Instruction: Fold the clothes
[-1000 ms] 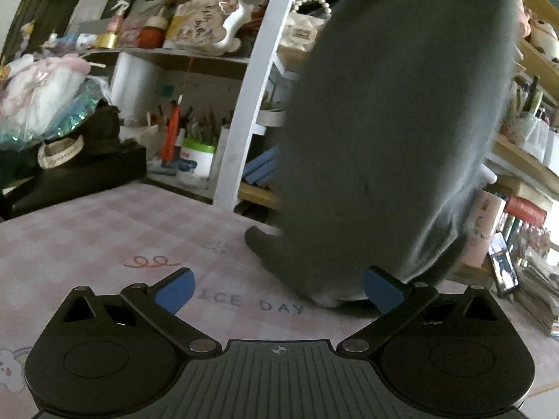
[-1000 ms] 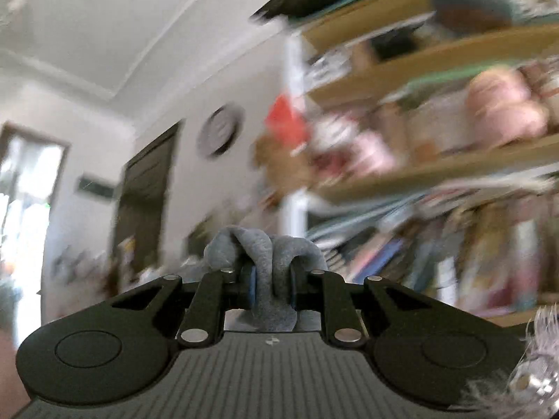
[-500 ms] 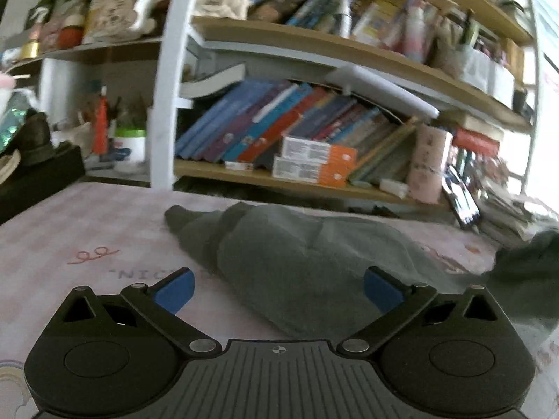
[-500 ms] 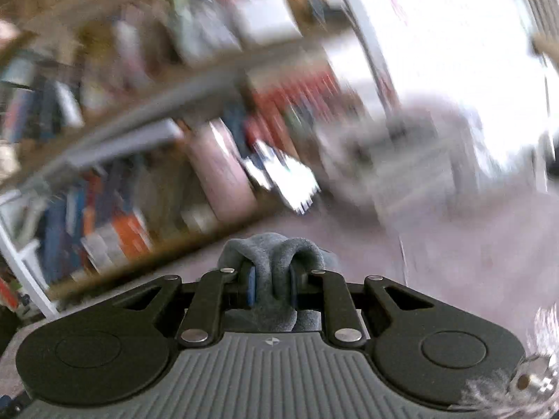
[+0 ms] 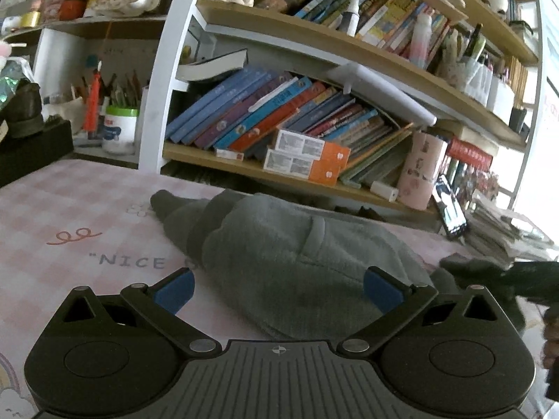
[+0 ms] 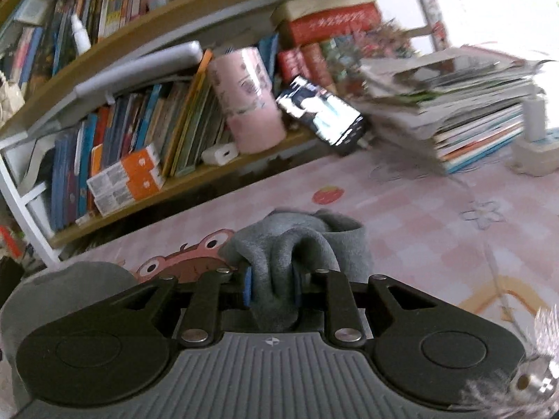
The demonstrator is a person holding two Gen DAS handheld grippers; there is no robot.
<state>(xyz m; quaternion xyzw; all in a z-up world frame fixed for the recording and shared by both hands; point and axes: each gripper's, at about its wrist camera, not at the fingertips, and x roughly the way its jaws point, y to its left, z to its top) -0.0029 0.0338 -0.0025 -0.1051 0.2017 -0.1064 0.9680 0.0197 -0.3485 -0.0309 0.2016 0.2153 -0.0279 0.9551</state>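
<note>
Dropped flat, fuzzy grey garment [image 5: 297,262]; right tool [image 6: 271,288] opening around its bunched fold, left tool [image 5: 277,288] wide.

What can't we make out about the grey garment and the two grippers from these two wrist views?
- Grey garment, left wrist view: near edge hidden behind the left gripper, which is open and empty.
- Right gripper, right wrist view: jaws opening with a fold of cloth between them; the bunched fold hides how much is pinched.
- Phone, right wrist view: motion blur, screen unreadable.
</note>
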